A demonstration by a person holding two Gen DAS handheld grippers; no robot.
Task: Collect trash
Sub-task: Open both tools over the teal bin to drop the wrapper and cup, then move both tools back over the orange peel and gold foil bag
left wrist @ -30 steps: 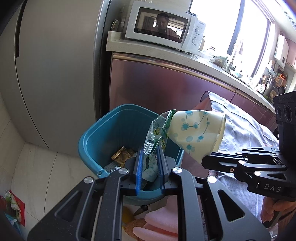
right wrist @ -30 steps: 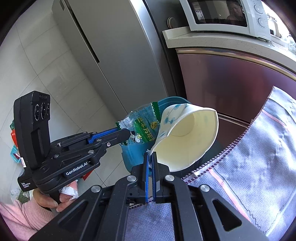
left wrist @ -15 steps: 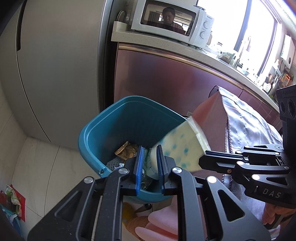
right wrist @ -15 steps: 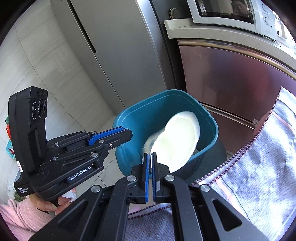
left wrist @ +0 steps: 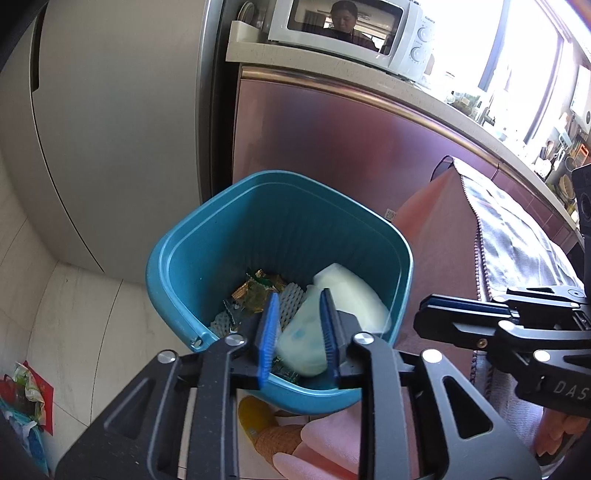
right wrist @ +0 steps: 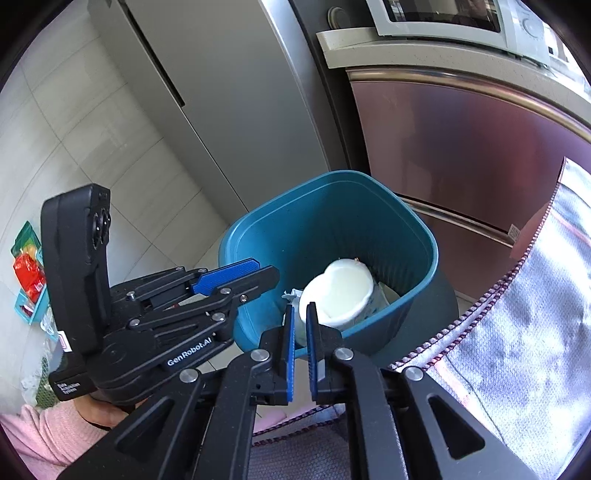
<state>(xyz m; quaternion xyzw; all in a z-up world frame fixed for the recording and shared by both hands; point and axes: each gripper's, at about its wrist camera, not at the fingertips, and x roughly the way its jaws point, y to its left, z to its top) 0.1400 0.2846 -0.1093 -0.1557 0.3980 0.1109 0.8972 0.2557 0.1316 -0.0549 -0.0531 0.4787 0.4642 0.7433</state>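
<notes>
A teal trash bin (left wrist: 184, 254) stands on the floor by the cabinet; it also shows in the right wrist view (right wrist: 424, 236). A white paper cup with blue dots (left wrist: 347, 295) lies inside it on wrappers (left wrist: 255, 291); the right wrist view shows the cup (right wrist: 340, 291) mouth up. My left gripper (left wrist: 299, 339) is open and empty just above the bin's near rim. My right gripper (right wrist: 300, 339) is slightly open and empty above the bin's near rim, to the right of the left one.
A steel fridge (left wrist: 110, 129) stands left of the bin. A maroon cabinet (left wrist: 332, 147) with a microwave (left wrist: 347, 33) on its counter is behind it. A table with a grey cloth (right wrist: 517, 332) is on the right. Litter (left wrist: 22, 391) lies on the floor at left.
The left gripper let go of the green wrapper and the right let go of the paper cup; both dropped into the bin. Both grippers moved closer over the bin.
</notes>
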